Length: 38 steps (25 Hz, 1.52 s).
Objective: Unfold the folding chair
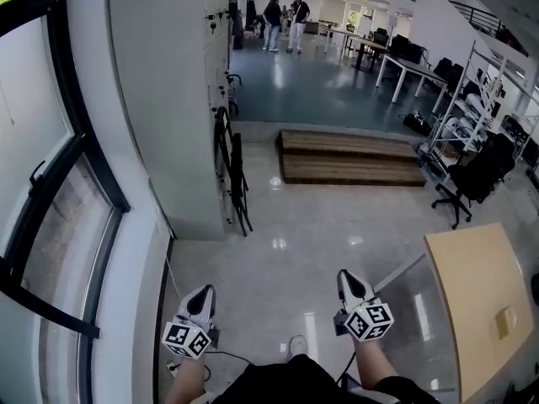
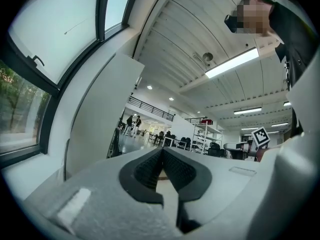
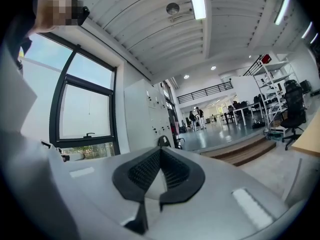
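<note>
While held low and level side by side over the floor, shut completely at both left gripper and right gripper: ribbed pads pressed together, nothing gripped, nothing touched. Well short of the folding chair, folded flat and leaning upright against the side of the tall white cabinet, ahead and slightly left of the left gripper. Open floor between grippers and chair, glossy pale tile with ceiling-light reflections. Hemmed on the left by a white wall with a dark-framed window; on the right by the corner of a wooden table. Beyond the folding chair, to the right: a low wooden platform, then a black office chair beside metal shelving. Farther back, a long office hall with desks and two people standing. Near the left gripper, a thin pale cable on the floor at the wall foot.
</note>
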Each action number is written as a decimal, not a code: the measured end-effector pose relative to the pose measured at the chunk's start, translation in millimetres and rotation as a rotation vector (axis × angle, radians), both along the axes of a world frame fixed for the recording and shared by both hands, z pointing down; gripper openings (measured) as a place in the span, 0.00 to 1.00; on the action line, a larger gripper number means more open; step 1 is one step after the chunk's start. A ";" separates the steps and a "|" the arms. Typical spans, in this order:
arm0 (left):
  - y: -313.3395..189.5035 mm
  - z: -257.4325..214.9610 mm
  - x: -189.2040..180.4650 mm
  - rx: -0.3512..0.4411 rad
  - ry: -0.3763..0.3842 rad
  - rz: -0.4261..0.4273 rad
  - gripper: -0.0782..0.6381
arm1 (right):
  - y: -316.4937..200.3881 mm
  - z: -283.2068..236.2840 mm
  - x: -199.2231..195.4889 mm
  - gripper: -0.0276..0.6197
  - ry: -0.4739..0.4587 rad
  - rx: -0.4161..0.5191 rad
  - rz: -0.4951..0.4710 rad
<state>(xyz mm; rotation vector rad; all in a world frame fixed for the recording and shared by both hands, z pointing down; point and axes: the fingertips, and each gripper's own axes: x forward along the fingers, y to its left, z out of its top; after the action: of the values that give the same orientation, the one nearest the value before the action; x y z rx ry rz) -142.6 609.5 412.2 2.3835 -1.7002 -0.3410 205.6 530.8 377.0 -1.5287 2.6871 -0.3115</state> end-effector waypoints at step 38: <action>-451.8 -19.0 92.7 0.078 -0.001 0.048 0.11 | -392.4 16.8 64.0 0.05 0.033 0.037 0.044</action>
<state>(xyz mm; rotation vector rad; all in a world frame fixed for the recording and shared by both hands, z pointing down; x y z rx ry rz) -49.9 157.7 393.2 2.4755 -1.6560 -0.4056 269.6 138.4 393.8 -1.5944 2.6630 -0.2362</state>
